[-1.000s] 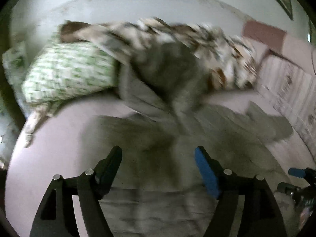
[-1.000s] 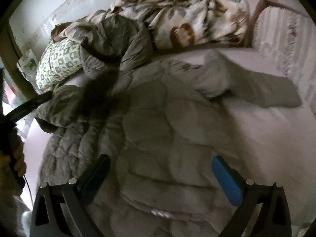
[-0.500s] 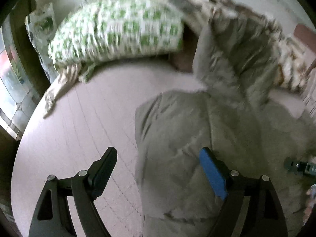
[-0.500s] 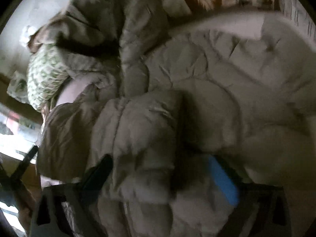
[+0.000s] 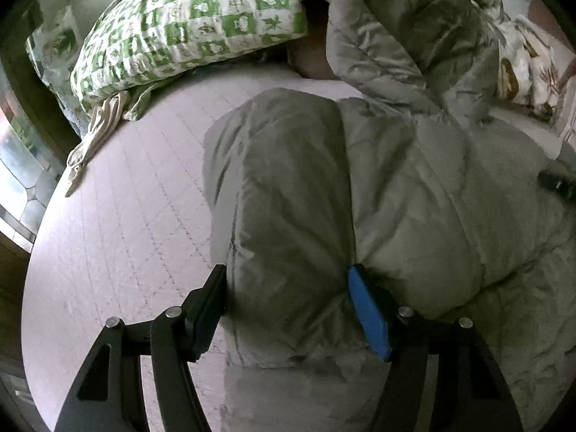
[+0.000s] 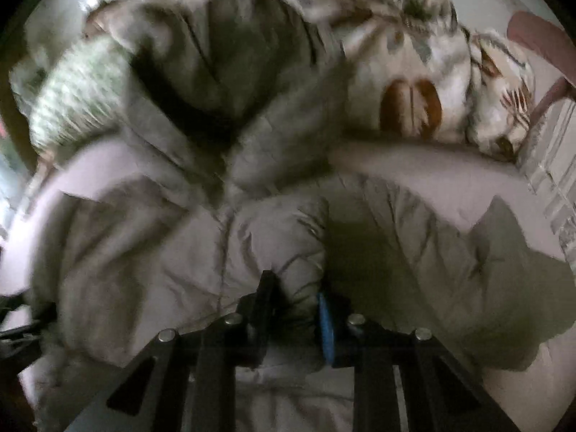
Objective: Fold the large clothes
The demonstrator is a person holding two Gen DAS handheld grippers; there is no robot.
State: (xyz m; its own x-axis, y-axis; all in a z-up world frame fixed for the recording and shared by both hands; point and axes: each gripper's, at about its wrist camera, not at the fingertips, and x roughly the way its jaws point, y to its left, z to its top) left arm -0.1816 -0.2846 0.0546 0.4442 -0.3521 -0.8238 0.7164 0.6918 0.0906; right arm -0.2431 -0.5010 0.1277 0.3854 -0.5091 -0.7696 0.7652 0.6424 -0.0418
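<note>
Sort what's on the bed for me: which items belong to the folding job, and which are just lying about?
Part of the job:
- grey puffer coat
- its sleeve, between the open left tongs
- right tongs, pinched on a coat fold

Just lying about:
- green checked pillow
- floral blanket
- pink bed sheet

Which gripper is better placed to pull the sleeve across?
Left, probably. The left gripper straddles the folded sleeve with its jaws wide apart. The right gripper is nearly shut on a fold of the jacket, so it looks committed.
</note>
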